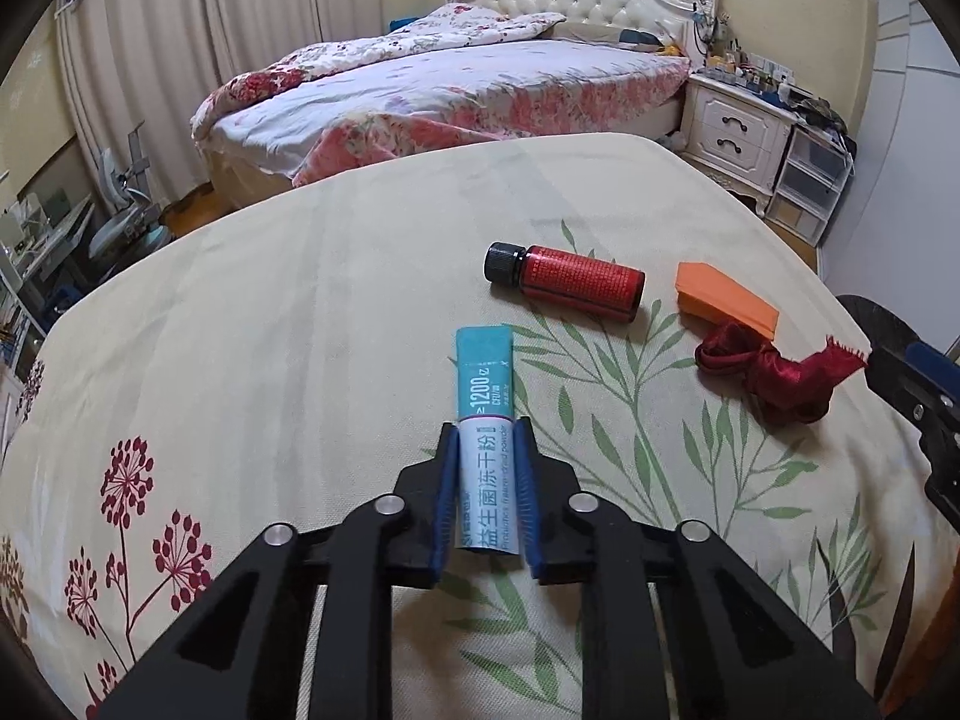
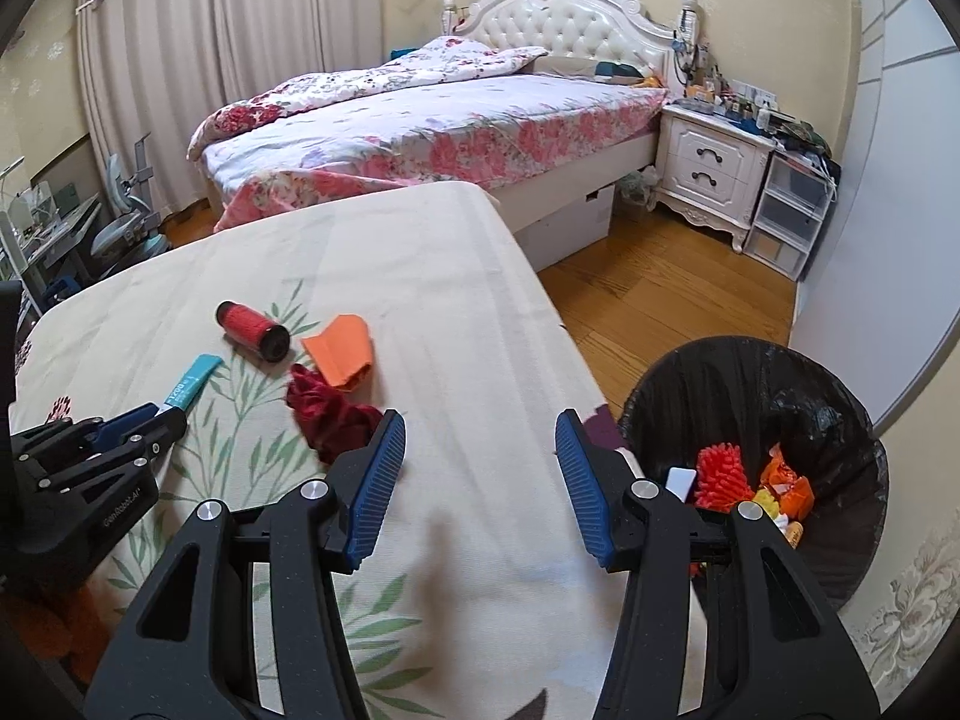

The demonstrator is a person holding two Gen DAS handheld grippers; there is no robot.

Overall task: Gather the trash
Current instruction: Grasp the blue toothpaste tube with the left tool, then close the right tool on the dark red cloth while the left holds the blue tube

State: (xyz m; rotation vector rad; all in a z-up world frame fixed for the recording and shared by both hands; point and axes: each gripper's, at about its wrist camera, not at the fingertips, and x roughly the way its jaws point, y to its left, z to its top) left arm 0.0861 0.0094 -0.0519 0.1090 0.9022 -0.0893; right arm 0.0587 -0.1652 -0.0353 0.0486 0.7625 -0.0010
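Right now my left gripper [image 1: 485, 450] is closed on the teal-and-white sachet [image 1: 483, 396], which lies flat on the cream tablecloth [image 1: 270, 330], its teal end sticking out past the fingertips. Beyond it to the right lie the red bottle [image 1: 567, 281], orange wedge [image 1: 723, 299] and red ribbon [image 1: 768, 372]. Only the right wrist view shows my right gripper [image 2: 480, 450] wide open, holding nothing, and the black-lined bin [image 2: 828, 396] off the table's right edge.

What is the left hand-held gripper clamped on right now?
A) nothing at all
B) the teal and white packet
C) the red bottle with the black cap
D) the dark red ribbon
B: the left hand-held gripper has both blue pads pressed against the teal and white packet, while the red bottle and dark red ribbon lie untouched on the tablecloth.
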